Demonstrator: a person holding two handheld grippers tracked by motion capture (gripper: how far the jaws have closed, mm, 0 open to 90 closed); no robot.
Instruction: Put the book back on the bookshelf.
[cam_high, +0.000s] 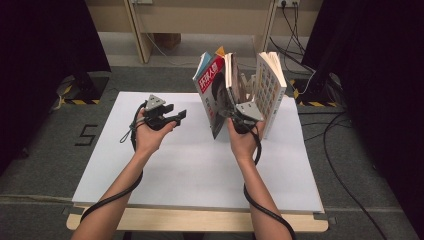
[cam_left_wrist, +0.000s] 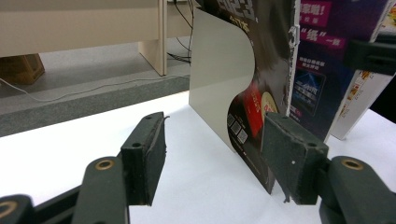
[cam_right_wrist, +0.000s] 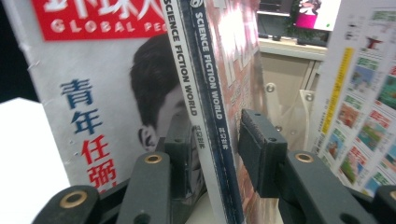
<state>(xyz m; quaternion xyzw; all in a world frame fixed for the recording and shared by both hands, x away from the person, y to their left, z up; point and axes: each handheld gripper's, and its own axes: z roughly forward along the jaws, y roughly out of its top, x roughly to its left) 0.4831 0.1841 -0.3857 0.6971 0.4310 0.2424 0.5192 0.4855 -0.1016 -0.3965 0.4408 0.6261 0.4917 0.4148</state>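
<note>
Several magazines stand upright in a row at the back of the white table (cam_high: 165, 165). A red-and-white cover, the Global People magazine (cam_high: 212, 87) (cam_right_wrist: 98, 93), leans at the left end. Beside it are two Science Fiction World magazines (cam_right_wrist: 205, 107). My right gripper (cam_high: 240, 114) (cam_right_wrist: 217, 140) reaches in from the front, and its jaws straddle the lower spines of those two; the pads sit close on either side without clearly pressing. Left of the row, my left gripper (cam_high: 167, 117) (cam_left_wrist: 212, 158) hovers over the table, open, with nothing between its pads.
A thick book with a grid of small pictures (cam_high: 271, 90) (cam_right_wrist: 364, 116) stands at the right end of the row. A white metal bookend (cam_right_wrist: 289, 109) shows behind the gap. A dark-covered magazine (cam_left_wrist: 261, 93) curls outward at the left gripper's side. Cables and a wooden frame lie beyond the table.
</note>
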